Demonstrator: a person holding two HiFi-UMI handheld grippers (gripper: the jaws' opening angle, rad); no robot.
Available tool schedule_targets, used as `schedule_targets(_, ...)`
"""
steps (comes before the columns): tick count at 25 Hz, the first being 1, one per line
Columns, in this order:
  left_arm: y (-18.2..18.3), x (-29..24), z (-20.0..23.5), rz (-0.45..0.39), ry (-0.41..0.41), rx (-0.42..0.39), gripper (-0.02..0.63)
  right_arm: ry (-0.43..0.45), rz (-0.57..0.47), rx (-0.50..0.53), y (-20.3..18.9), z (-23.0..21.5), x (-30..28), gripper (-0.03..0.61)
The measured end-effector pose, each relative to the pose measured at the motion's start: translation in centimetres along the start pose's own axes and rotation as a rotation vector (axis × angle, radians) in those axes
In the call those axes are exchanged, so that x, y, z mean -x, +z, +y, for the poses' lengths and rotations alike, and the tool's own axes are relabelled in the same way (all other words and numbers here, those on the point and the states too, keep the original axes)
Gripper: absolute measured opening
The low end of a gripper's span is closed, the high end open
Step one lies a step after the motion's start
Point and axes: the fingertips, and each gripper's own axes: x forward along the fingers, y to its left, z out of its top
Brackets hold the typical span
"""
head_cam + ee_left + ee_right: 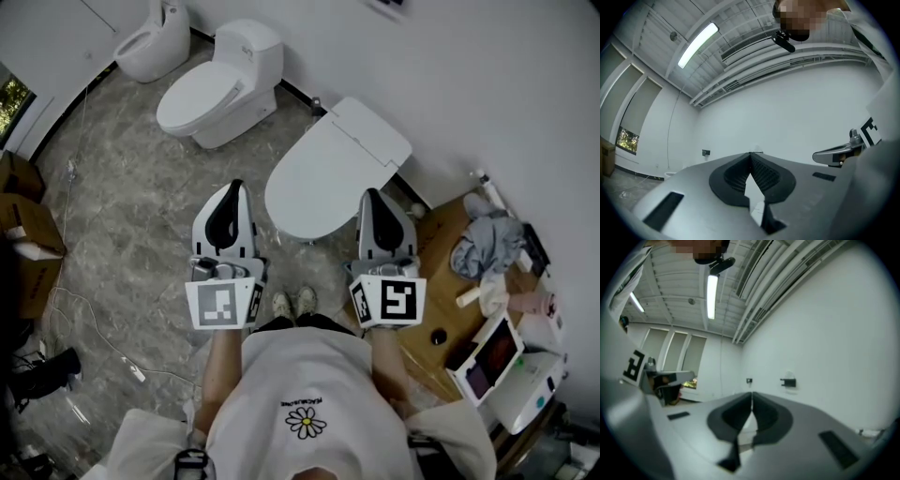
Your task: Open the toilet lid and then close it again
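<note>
Left gripper (228, 190) and right gripper (374, 195) jaws together, empty: lower one, hook the toilet lid (323, 178) front lip, lift slowly.

White toilet lid (323, 183), grey marbled floor (131, 225), wht shirt (300, 375) w/ daisy (306, 422).

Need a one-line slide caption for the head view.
Person facing a closed toilet, left gripper and right gripper both shut and empty.

Nothing legible — the small print on the white shirt (309, 375) is too tiny to read.
</note>
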Motion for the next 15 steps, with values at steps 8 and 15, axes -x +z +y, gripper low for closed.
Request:
schedule_targets(8, -0.7, -1.3, -0.4, -0.001, 0.018, 0.001, 0.025, -0.022, -0.006, -0.058, -1.6, -2.0, -0.1, 0.031)
schedule_targets(15, -1.3, -3.2, 0.4, 0.004, -0.05, 0.003, 0.025, -0.09, 0.004, -0.07, -1.8, -1.9, -0.8, 0.031)
